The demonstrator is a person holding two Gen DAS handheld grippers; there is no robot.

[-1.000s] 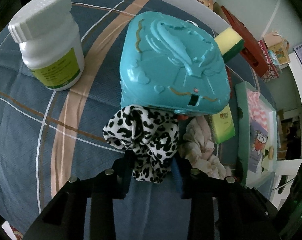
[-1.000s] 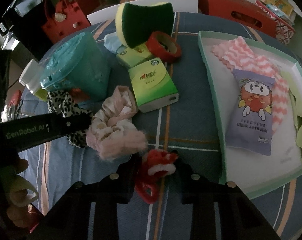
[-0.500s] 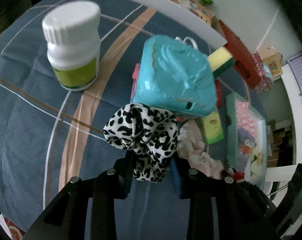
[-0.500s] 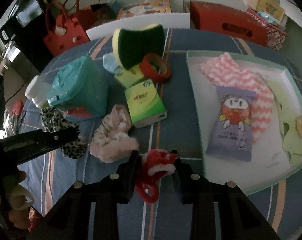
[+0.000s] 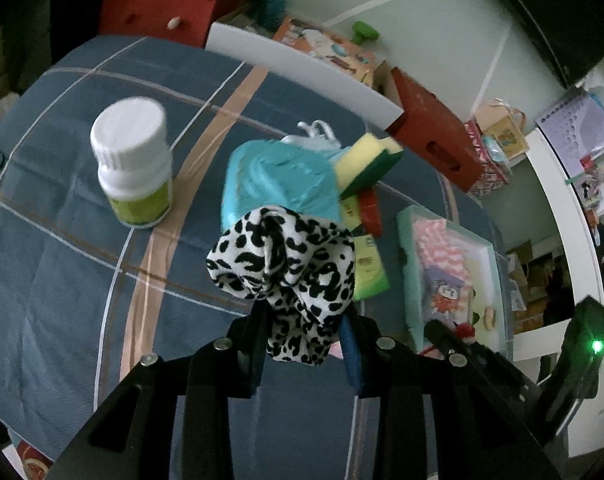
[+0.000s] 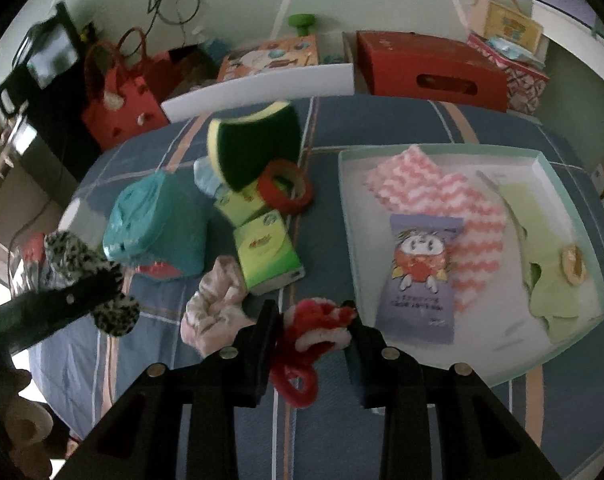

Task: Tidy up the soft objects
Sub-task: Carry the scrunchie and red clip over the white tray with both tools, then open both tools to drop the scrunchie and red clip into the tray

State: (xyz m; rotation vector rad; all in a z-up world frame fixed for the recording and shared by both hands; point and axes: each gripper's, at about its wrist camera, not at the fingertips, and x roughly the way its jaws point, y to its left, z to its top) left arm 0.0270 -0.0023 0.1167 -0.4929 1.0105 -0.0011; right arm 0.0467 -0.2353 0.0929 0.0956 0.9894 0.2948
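Both grippers have lifted clear of the blue cloth (image 5: 62,280), the left gripper (image 5: 305,344) pinching a leopard scrunchie (image 5: 286,268), the right gripper (image 6: 313,340) a red scrunchie (image 6: 313,324) beside the tray (image 6: 573,352); either loose, dangling band could slip free.

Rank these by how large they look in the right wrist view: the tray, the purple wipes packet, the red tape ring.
1. tray, by far the largest.
2. purple wipes packet.
3. red tape ring; it lies farther from the camera, so its true size against the packet is unsure.
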